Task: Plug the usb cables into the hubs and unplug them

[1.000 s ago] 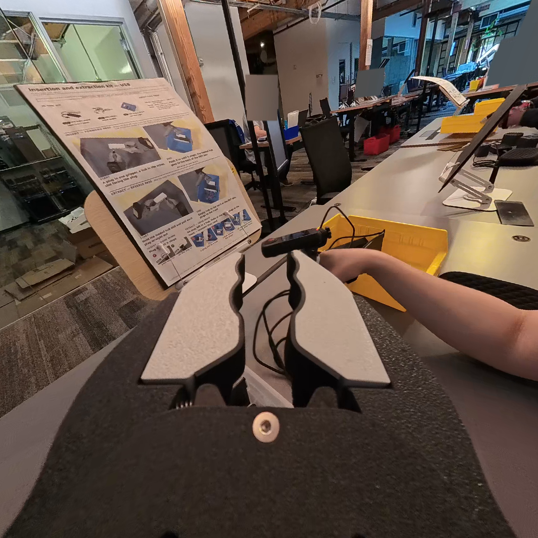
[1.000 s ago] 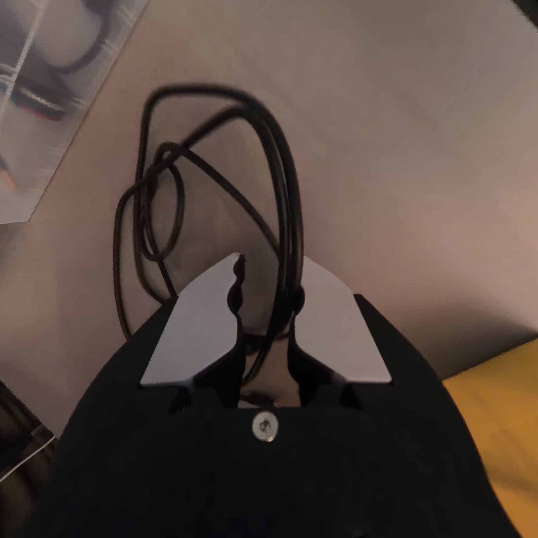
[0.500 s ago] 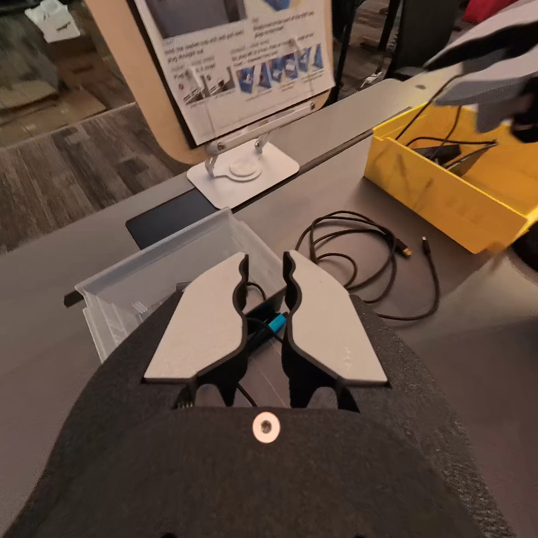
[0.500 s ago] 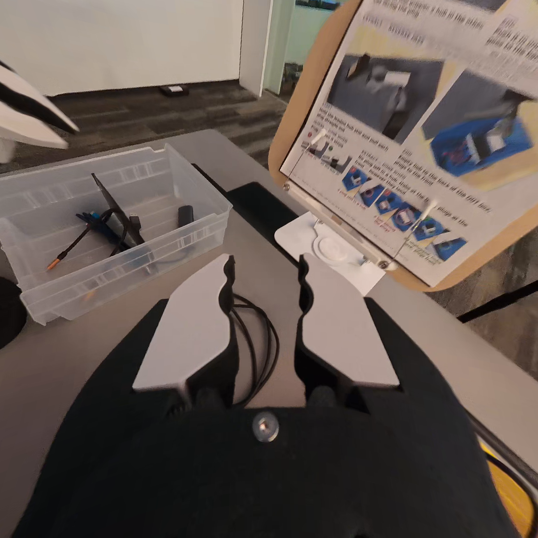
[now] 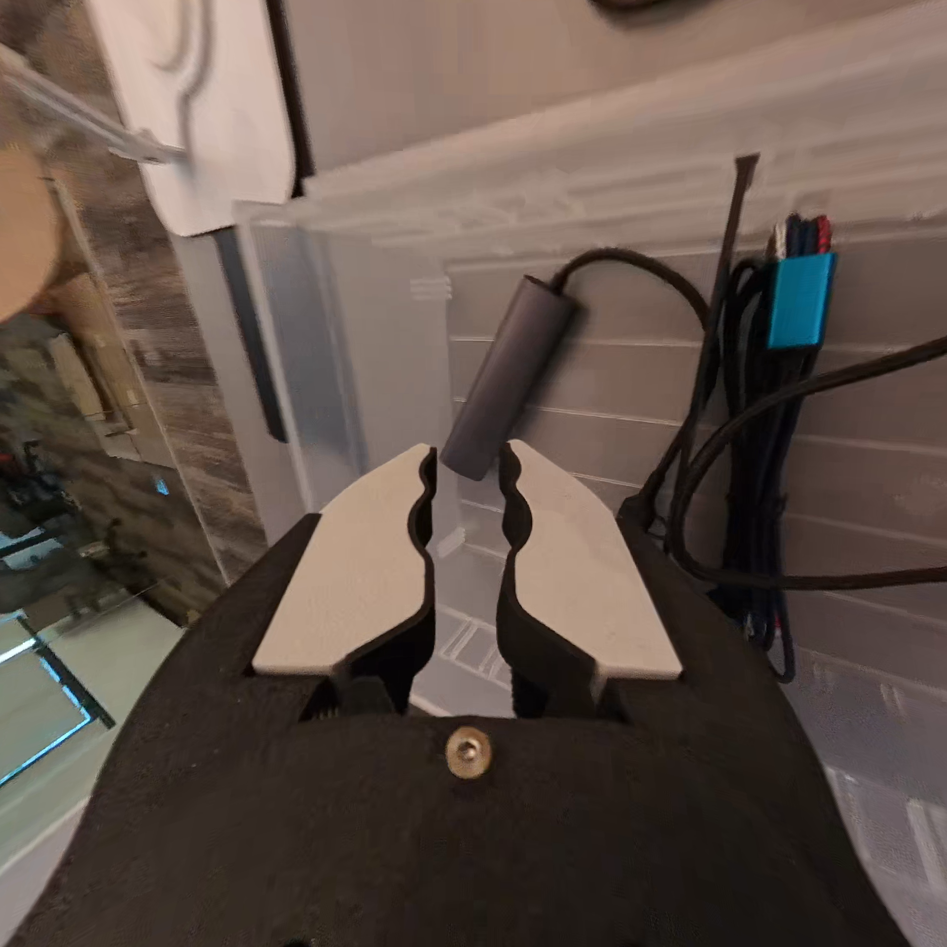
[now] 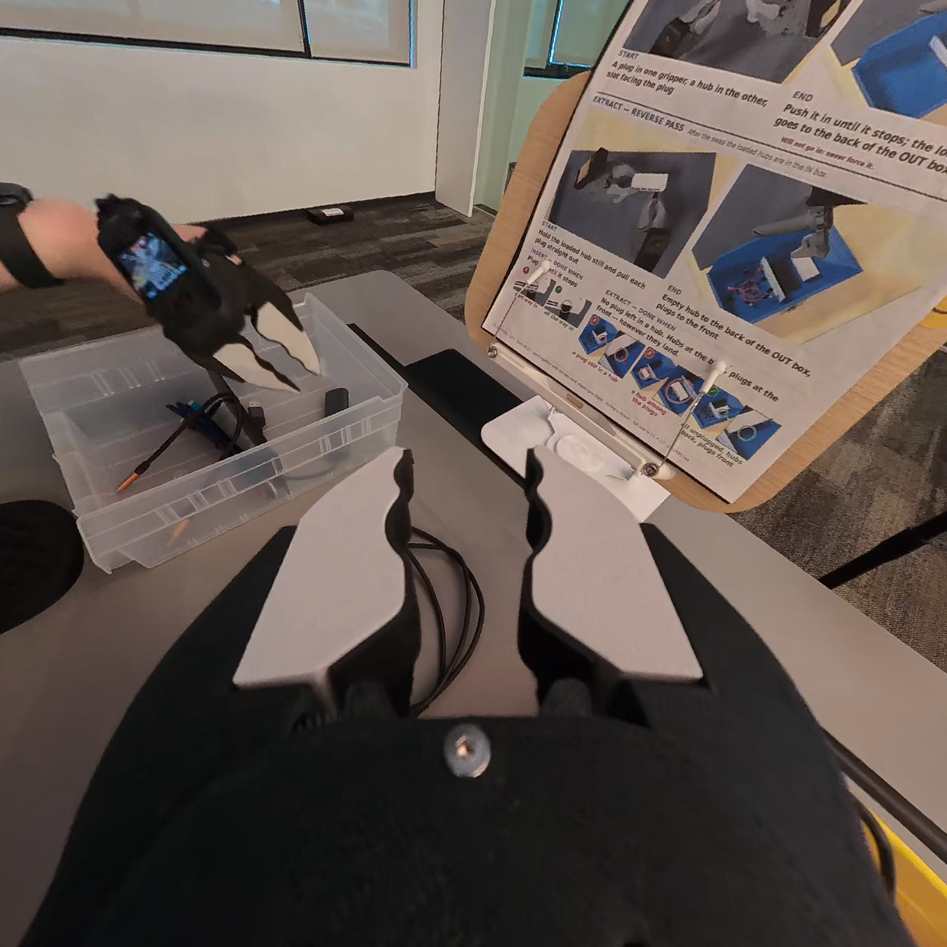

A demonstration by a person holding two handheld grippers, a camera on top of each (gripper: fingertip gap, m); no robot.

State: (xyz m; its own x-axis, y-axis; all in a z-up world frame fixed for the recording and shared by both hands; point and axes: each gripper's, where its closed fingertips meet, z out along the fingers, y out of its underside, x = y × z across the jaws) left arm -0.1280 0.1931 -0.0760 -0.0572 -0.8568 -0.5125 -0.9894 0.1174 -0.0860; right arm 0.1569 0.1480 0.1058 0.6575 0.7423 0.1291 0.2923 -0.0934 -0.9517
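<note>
A dark grey USB hub with a black lead lies in the clear plastic bin. My left gripper is open, its tips just short of the hub's near end. A blue hub with a bundle of dark cables lies to the right in the bin. In the right wrist view the left gripper reaches down into the clear bin, near the grey hub. My right gripper is open and empty above a coiled black cable on the grey table.
An instruction board on a white stand stands at the table's far edge. A yellow bin's corner shows at the lower right. A black round pad lies left of the clear bin. A person's forearm holds the left gripper. Tip to tip, the grippers are about 35 cm apart. My left gripper's tips are some 10 cm from the blue hub.
My left gripper has swung down into the clear bin, up to the grey hub. My right gripper has lifted off the coiled cable, opened wider and now faces the board.
</note>
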